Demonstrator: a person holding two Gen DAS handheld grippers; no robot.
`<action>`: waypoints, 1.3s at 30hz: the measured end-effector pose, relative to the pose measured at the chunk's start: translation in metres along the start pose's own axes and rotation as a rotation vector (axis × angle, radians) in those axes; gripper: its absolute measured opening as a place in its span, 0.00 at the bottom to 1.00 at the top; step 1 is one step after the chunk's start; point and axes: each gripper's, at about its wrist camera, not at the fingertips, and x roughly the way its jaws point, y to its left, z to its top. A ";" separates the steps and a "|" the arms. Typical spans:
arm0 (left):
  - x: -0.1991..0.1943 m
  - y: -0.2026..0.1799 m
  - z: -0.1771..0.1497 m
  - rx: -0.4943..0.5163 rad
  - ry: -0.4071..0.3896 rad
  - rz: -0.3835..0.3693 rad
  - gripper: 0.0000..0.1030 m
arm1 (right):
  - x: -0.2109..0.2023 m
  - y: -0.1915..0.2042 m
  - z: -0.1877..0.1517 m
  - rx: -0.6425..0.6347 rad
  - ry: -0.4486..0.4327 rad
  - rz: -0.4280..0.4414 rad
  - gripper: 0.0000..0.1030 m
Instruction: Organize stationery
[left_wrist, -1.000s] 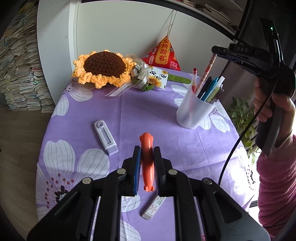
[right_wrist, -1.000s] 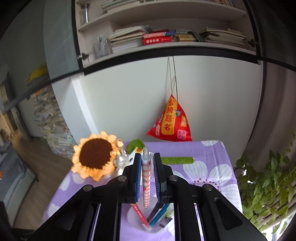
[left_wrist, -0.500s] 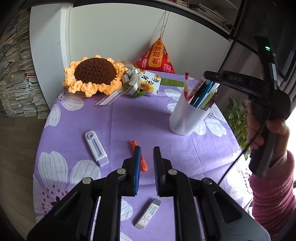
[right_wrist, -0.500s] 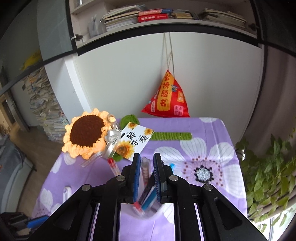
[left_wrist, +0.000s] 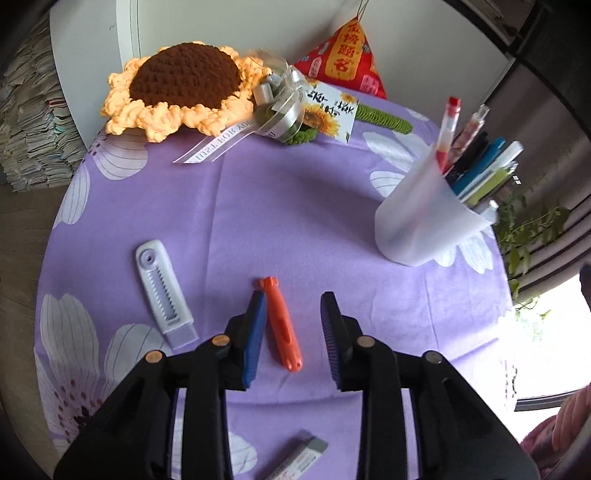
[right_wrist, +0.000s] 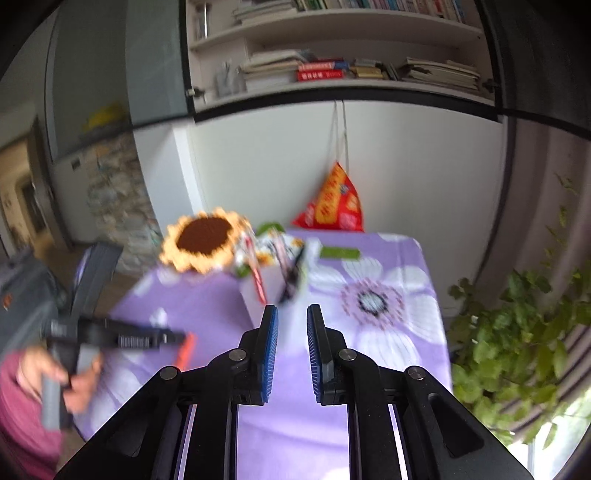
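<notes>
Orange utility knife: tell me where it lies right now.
In the left wrist view the orange utility knife lies flat on the purple tablecloth, between the open left gripper's fingers, close by the left one. The white cutter lies to its left.

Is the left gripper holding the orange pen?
No. The left gripper is open, and the orange pen lies on the tablecloth between its fingers.

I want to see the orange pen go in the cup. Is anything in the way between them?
Nothing visible is. The orange pen lies between the open left tongs, and only bare purple tablecloth runs from it to the white cup.
</notes>
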 end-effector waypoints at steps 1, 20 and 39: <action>0.005 -0.001 0.002 -0.001 0.008 0.006 0.27 | 0.001 -0.002 -0.004 0.000 0.013 -0.007 0.14; -0.065 -0.049 0.017 0.058 -0.163 -0.083 0.09 | 0.010 -0.035 -0.021 0.136 0.080 0.019 0.14; -0.041 -0.120 0.076 0.197 -0.296 -0.030 0.09 | -0.004 -0.044 -0.032 0.169 0.094 -0.017 0.14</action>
